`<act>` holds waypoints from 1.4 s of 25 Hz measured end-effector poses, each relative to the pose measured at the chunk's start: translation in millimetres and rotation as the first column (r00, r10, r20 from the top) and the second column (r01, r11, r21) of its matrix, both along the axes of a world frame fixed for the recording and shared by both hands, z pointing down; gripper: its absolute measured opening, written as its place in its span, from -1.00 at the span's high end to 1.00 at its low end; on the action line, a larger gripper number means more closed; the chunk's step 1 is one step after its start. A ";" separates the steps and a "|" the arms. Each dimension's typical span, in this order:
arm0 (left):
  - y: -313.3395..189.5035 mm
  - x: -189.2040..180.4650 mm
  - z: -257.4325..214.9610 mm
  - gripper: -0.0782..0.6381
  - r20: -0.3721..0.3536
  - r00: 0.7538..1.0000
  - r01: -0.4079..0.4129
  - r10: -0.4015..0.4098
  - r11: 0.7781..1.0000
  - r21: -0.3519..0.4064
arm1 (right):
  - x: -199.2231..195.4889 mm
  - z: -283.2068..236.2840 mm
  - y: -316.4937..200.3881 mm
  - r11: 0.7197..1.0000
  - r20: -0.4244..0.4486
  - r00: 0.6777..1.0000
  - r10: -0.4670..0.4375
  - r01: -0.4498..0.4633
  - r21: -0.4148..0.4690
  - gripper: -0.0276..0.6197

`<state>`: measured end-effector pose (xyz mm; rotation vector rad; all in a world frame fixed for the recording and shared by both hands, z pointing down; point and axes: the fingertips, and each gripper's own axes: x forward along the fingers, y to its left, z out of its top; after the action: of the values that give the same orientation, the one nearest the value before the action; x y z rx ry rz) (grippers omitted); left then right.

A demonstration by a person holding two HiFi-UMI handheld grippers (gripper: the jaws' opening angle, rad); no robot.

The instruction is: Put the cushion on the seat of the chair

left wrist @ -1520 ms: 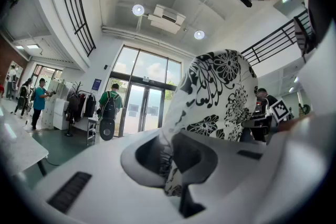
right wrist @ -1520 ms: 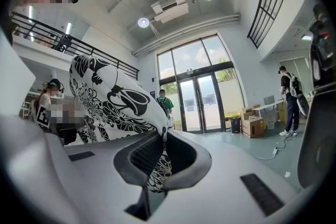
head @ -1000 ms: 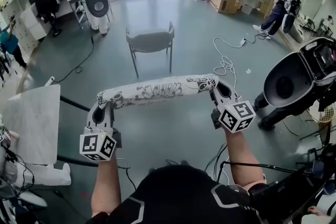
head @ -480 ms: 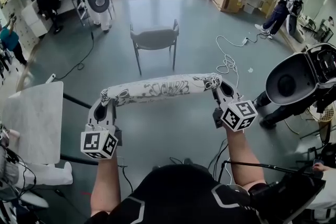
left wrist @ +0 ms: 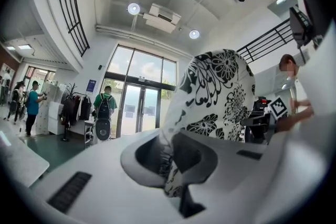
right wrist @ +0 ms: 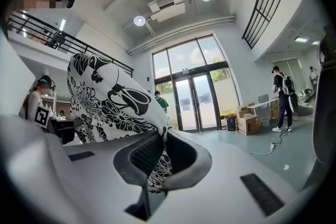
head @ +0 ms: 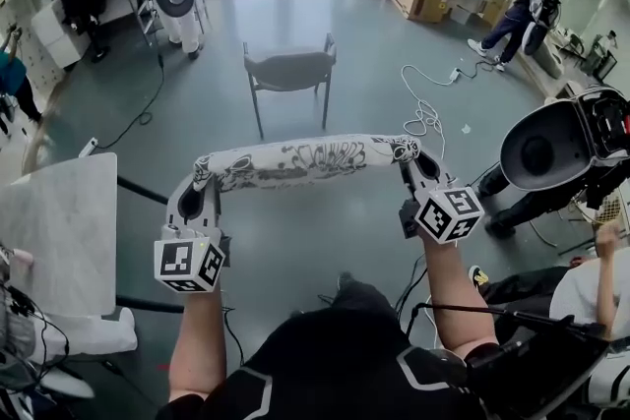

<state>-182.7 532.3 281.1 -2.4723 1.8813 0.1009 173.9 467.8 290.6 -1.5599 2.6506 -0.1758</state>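
Note:
A white cushion (head: 305, 160) with black flower print hangs level between my two grippers, seen edge-on in the head view. My left gripper (head: 200, 184) is shut on its left end, my right gripper (head: 408, 157) is shut on its right end. In the left gripper view the cushion (left wrist: 212, 94) rises from the pinched jaws; in the right gripper view the cushion (right wrist: 107, 105) does the same. The grey chair (head: 288, 71) stands on the floor well beyond the cushion, its seat bare and its back toward the glass doors.
A white table (head: 54, 231) stands at the left. A large black machine (head: 551, 152) sits at the right. White cables (head: 428, 113) lie on the floor right of the chair. People stand at the far left, by the doors and at the far right near cardboard boxes (head: 423, 0).
The view has shifted slightly; the chair sits a little nearer the middle. Both grippers keep their hold on the cushion at about the same height.

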 end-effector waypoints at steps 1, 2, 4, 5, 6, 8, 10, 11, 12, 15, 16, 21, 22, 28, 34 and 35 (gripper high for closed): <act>-2.5 -0.5 3.4 0.73 0.004 1.000 0.000 0.000 1.000 0.003 | -0.7 4.2 -2.7 1.000 -0.002 1.000 0.002 -0.002 0.002 0.84; -5.6 -1.1 6.8 0.73 0.011 1.000 0.000 0.000 1.000 0.006 | -1.3 8.3 -6.2 1.000 -0.003 1.000 0.003 -0.003 0.004 0.84; -15.4 -4.6 9.9 0.73 0.029 1.000 0.006 -0.006 1.000 0.008 | -4.9 12.6 -16.7 1.000 -0.002 1.000 -0.001 0.001 0.008 0.84; -23.0 -9.0 8.5 0.73 0.034 0.999 0.012 -0.012 1.000 0.006 | -9.3 11.5 -24.2 1.000 -0.003 1.000 -0.004 0.004 0.008 0.84; -32.6 -14.5 5.8 0.73 0.036 0.999 0.020 -0.020 1.000 0.001 | -14.9 8.9 -33.3 1.000 -0.006 1.000 -0.008 0.008 0.007 0.84; -55.0 -22.2 1.2 0.73 0.043 0.998 0.034 -0.033 0.999 -0.009 | -22.7 5.1 -55.0 1.000 -0.008 1.000 -0.013 0.013 0.003 0.84; -77.0 -20.3 0.1 0.73 0.048 0.998 0.038 -0.037 0.999 -0.013 | -21.1 6.2 -78.4 1.000 0.003 1.000 -0.017 0.017 -0.002 0.83; -87.2 -16.8 0.0 0.73 0.049 0.998 0.037 -0.036 0.999 -0.012 | -17.8 7.6 -89.8 1.000 0.009 1.000 -0.020 0.020 -0.003 0.84; -96.9 -12.4 -0.1 0.73 0.051 0.998 0.035 -0.035 0.999 -0.010 | -13.6 8.9 -100.5 1.000 0.013 1.000 -0.024 0.024 -0.003 0.84; -121.5 -1.2 4.4 0.73 0.067 0.997 0.034 -0.033 0.999 -0.011 | -2.8 13.4 -127.8 0.999 0.021 0.999 -0.033 0.033 0.001 0.84; -129.0 1.8 7.3 0.73 0.070 0.997 0.037 -0.036 0.999 -0.015 | 0.2 14.9 -136.6 0.999 0.024 0.999 -0.035 0.035 0.003 0.84; -183.1 29.1 3.0 0.73 0.024 0.997 0.070 -0.069 0.996 -0.047 | 27.2 7.3 -192.7 0.999 0.017 0.998 -0.053 0.053 0.009 0.84; -190.6 32.6 3.8 0.73 0.019 0.997 0.079 -0.078 0.995 -0.054 | 30.6 6.9 -201.5 0.998 0.020 0.998 -0.059 0.059 0.009 0.84; -216.3 44.4 13.2 0.73 0.019 0.992 0.123 -0.122 0.989 -0.079 | 39.5 13.8 -242.2 0.996 0.028 0.996 -0.090 0.090 0.004 0.84; -242.7 41.4 15.9 0.73 0.007 0.991 0.136 -0.136 0.986 -0.100 | 34.9 17.6 -276.3 0.993 0.050 0.992 -0.114 0.115 -0.007 0.84; -246.4 39.4 18.1 0.73 0.005 0.990 0.139 -0.139 0.985 -0.101 | 32.6 20.1 -280.7 0.993 0.052 0.992 -0.116 0.116 -0.008 0.84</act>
<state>-143.4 285.9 299.2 -2.3931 2.1027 0.0043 206.5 187.1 310.7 -1.3850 2.7056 -0.2339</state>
